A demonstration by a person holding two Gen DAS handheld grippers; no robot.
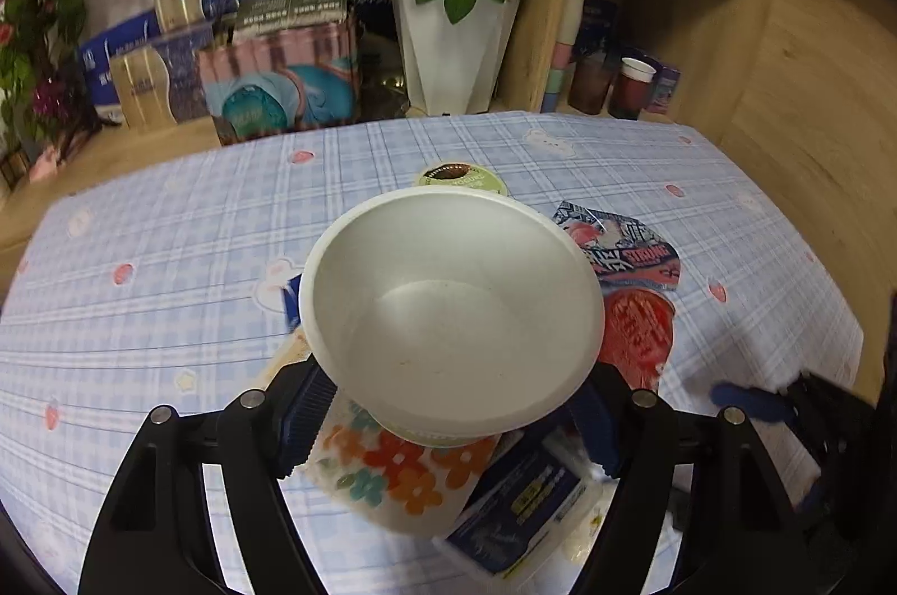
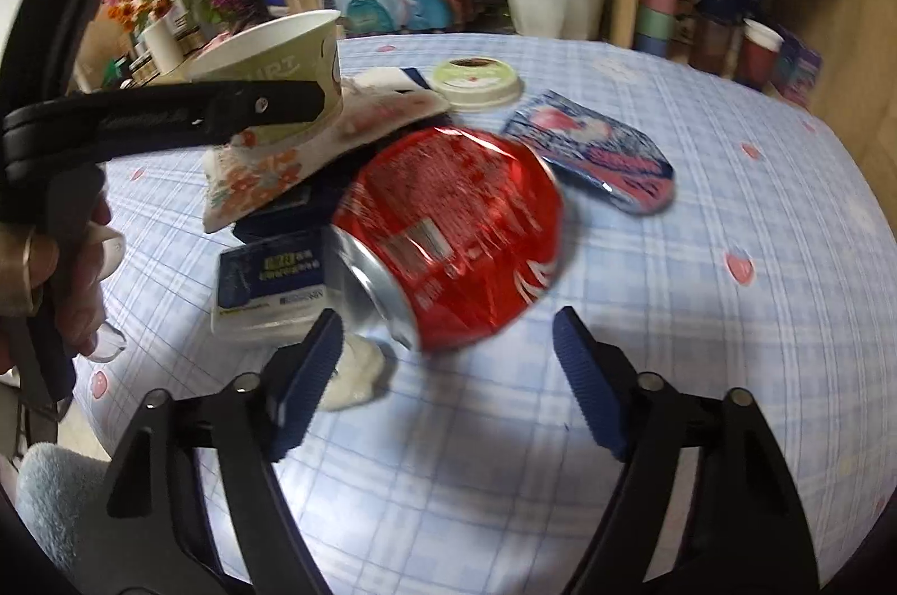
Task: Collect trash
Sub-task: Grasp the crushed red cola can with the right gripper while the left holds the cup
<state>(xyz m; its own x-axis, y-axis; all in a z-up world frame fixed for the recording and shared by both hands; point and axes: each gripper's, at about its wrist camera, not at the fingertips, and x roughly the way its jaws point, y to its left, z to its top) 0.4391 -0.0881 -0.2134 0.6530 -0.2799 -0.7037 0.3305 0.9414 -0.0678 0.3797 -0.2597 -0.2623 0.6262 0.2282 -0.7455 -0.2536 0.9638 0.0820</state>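
left wrist view: left tongs [image 1: 448,418] are clamping the white cup [image 1: 448,309] by its base, over the flowered pouch [image 1: 392,477] and the blue packet [image 1: 516,505] | right wrist view: right tongs [image 2: 448,376] are standing wide and empty, nearing the crushed red can [image 2: 448,230] lying on the tabletop [image 2: 701,342] | progress: early, the round lid [image 2: 476,82], the wrapper [image 2: 600,163] and the rest are lying uncollected
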